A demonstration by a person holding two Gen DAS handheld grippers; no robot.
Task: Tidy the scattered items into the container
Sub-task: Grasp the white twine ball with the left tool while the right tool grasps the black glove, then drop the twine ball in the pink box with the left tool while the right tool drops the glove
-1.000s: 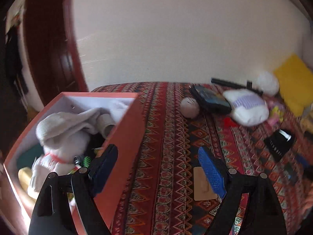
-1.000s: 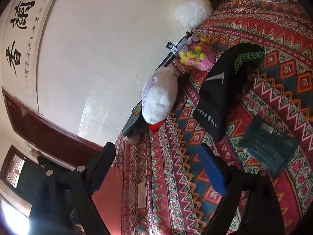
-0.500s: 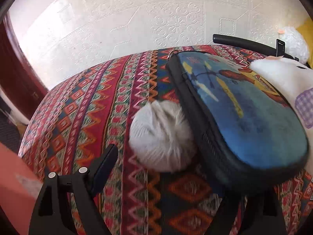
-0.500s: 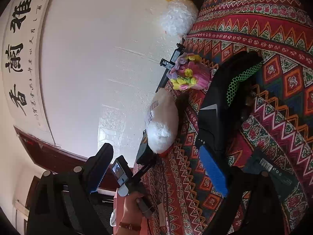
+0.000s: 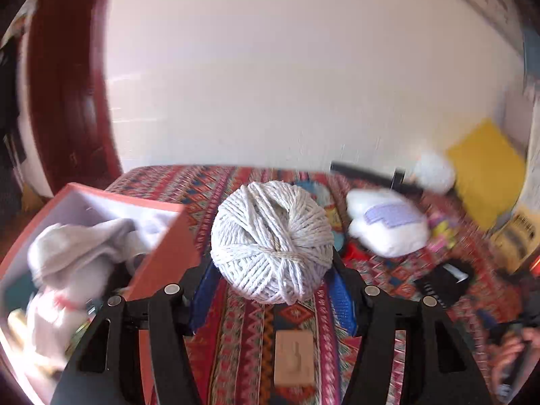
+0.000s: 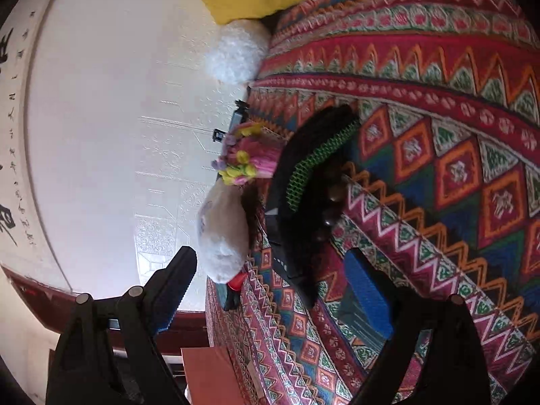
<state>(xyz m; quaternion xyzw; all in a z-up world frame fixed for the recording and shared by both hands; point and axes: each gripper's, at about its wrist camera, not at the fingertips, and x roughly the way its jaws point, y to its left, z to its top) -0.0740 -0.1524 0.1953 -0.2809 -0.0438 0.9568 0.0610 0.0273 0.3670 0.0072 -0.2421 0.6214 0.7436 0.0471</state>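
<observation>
Motion is smearing much of the left wrist view, so the small items at the far right of the red patterned woven bedspread (image 5: 243, 330) are hard to identify, and the contents of the orange cardboard box with a white lining (image 5: 168, 253) are partly cut off at the left edge; only a grey-white plush toy (image 5: 74, 256) is readable inside. The left gripper (image 5: 273, 287) is clamping the round ball of white cotton string (image 5: 271, 241) between its 2 blue pads, the ball raised above the bedspread and just right of the box's near wall, its bulk hiding the blue pouch behind it. The jaws have just been closing onto that ball. The right gripper (image 6: 270, 287) is standing wide apart with nothing between its fingers, pointing toward a black mesh-trimmed glove (image 6: 303, 195) lying beside a white plush pillow (image 6: 221, 233) and a pink-and-yellow tassel toy (image 6: 246, 162). Open bedspread is stretching to the right of the glove, while the pale wall is closing off the far side.
</observation>
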